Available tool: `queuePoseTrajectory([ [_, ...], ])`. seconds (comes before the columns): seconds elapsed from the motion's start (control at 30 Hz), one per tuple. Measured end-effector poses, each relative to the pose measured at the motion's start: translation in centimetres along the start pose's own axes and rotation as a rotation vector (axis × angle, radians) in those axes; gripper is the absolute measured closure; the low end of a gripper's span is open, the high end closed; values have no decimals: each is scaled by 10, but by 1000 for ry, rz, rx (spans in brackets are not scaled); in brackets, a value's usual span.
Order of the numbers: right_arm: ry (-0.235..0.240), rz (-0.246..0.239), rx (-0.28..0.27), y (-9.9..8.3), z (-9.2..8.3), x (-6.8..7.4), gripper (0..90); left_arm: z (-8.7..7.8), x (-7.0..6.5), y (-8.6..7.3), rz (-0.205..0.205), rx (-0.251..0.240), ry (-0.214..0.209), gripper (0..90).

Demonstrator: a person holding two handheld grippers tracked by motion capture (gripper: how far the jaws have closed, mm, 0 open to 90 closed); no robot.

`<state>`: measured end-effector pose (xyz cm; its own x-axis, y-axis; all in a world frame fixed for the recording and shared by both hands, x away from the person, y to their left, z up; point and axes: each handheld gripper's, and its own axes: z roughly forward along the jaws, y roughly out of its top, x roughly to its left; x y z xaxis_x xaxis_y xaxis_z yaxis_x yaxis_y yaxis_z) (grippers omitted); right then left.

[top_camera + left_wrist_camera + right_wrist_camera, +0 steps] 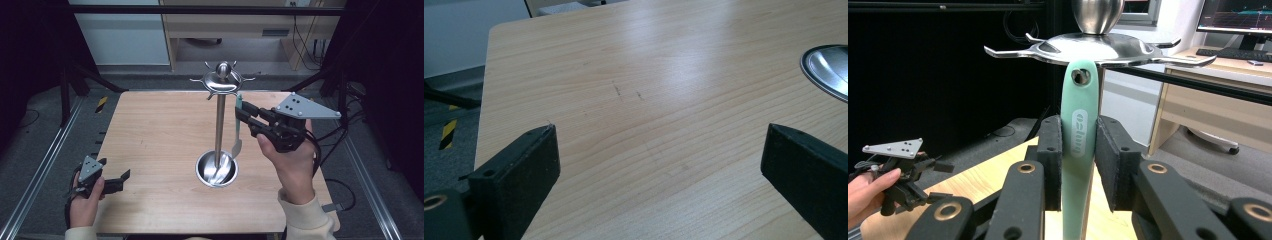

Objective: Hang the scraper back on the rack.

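Note:
A steel utensil stand [219,125] rises from a round dish base [216,169] at mid-table, topped by a disc with hook prongs [1098,47]. My right gripper [241,116] is shut on the mint-green handle [1078,145] of a utensil, held upright right beside the pole. Its grey blade [236,148] hangs down toward the base. The handle's hanging hole [1079,76] sits just under a prong; whether the prong passes through it I cannot tell. My left gripper [659,165] stands open over bare wood at the table's front left corner [114,170], with nothing between its pads.
The wooden table [160,130] has rounded corners, with metal floor rails along both sides. A desk and cabinet [225,25] stand beyond the far edge. The rim of the stand's base [824,67] shows at the right of the left gripper view.

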<state>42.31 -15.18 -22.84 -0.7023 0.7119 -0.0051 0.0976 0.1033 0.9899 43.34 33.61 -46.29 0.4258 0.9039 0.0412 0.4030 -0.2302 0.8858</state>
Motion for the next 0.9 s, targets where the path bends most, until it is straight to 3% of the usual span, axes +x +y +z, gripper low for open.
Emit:
queuePoseTrajectory([
  [0.23,2,3,0,0,0,0,728,1,-1,0,5,6,-4,22],
  [0.6,-12,-10,37,-1,-2,1,585,1,0,0,-6,-3,-3,16],
  [0.63,-30,-27,62,-1,-3,0,527,0,0,0,-7,-4,-4,15],
  [0.77,-57,-47,87,-1,-7,-5,456,1,0,0,-2,-2,-6,15],
  [0.83,-110,-26,81,-2,-14,-17,372,2,-2,0,4,3,-7,15],
  [0.87,-110,-26,81,-2,-14,-17,372,2,-2,0,3,5,-10,15],
  [0.9,-158,-8,95,-5,-17,-25,318,2,-3,0,4,5,-10,15],
])
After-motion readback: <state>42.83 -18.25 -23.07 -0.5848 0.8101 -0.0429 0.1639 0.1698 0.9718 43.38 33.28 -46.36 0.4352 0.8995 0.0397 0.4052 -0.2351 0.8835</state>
